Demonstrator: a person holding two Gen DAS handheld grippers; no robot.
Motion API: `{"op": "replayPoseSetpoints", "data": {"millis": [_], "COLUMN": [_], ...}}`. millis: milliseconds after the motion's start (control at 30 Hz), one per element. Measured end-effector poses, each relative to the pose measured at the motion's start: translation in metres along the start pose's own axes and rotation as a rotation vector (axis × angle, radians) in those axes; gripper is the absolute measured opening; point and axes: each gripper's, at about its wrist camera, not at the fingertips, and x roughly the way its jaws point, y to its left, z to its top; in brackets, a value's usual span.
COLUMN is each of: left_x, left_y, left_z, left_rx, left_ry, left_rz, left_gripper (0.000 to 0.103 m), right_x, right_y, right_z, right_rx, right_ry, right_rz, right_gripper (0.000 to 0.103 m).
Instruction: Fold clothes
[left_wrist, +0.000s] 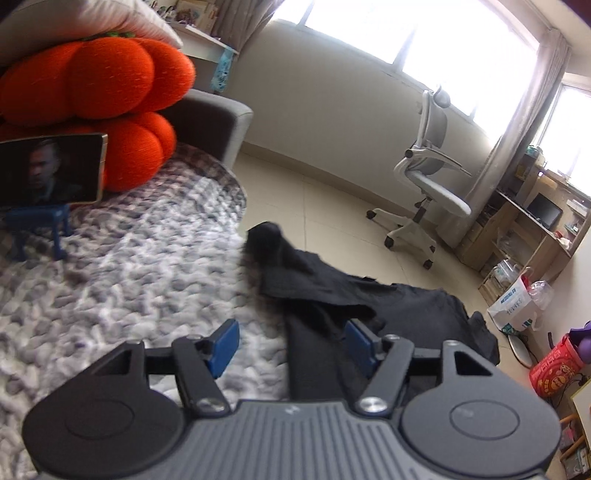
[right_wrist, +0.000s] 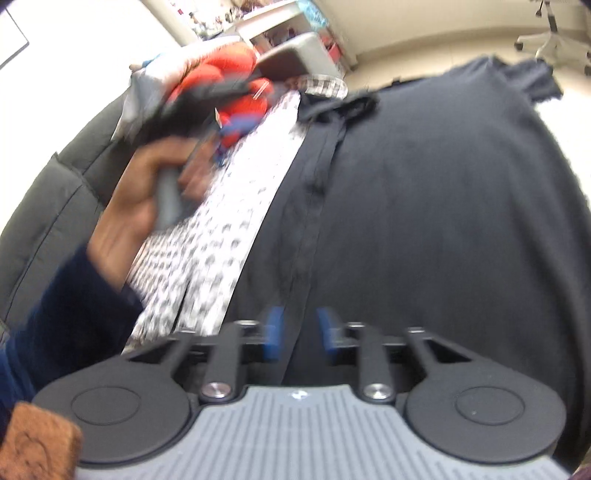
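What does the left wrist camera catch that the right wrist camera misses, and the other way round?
Only the left view shows the phone on its blue stand, the desk by the window, and the left hand-held gripper from behind, open.

Only the right view shows the person's left hand, blurred, and the right hand-held gripper, open over the fabric.

Both show the black garment spread on the patterned blanket, the orange cushions and the office chair.
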Motion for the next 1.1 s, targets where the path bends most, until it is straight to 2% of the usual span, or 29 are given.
{"op": "replayPoseSetpoints", "data": {"millis": [100, 200, 300, 400, 533, 633, 767, 933, 967, 1000, 1100], "left_x": [-0.010, -0.010, -0.004, 0.002, 0.010, 0.016, 0.022, 0.025, 0.025, 0.025, 0.025], "left_y": [0.021, 0.033, 0.035, 0.032, 0.032, 0.036, 0.044, 0.044, 0.044, 0.045, 0.045], "left_z": [-0.019, -0.026, -0.028, -0.030, -0.029, -0.029, -0.028, -0.027, -0.027, -0.027, -0.026], "left_rx": [0.034, 0.036, 0.035, 0.035, 0.022, 0.019, -0.010, 0.000, 0.002, 0.003, 0.002], "left_ry": [0.039, 0.047, 0.049, 0.057, 0.059, 0.069, 0.067, 0.064, 0.063, 0.063, 0.062], "left_rz": [0.050, 0.065, 0.050, 0.044, 0.048, 0.077, 0.085, 0.082, 0.080, 0.079, 0.074], "left_gripper": [0.065, 0.065, 0.065, 0.065, 0.065, 0.065, 0.065, 0.065, 0.065, 0.065, 0.065], "right_x": [0.004, 0.024, 0.064, 0.115, 0.181, 0.218, 0.238, 0.263, 0.268, 0.273, 0.285], "right_y": [-0.010, -0.016, -0.007, 0.009, 0.026, 0.033, 0.034, 0.035, 0.035, 0.036, 0.035], "right_z": [0.035, 0.085, 0.136, 0.170, 0.192, 0.202, 0.213, 0.227, 0.229, 0.232, 0.241], "right_rx": [-0.036, -0.114, -0.283, -0.451, -0.645, -0.736, -0.735, -0.735, -0.735, -0.734, -0.722], "right_ry": [-0.024, -0.026, -0.019, 0.022, 0.048, 0.046, 0.020, -0.012, -0.018, -0.025, -0.047], "right_rz": [-0.021, -0.042, -0.139, -0.178, -0.212, -0.239, -0.253, -0.271, -0.275, -0.279, -0.286], "right_gripper": [0.043, 0.043, 0.043, 0.043, 0.047, 0.048, 0.048, 0.047, 0.029, 0.000, 0.000]}}
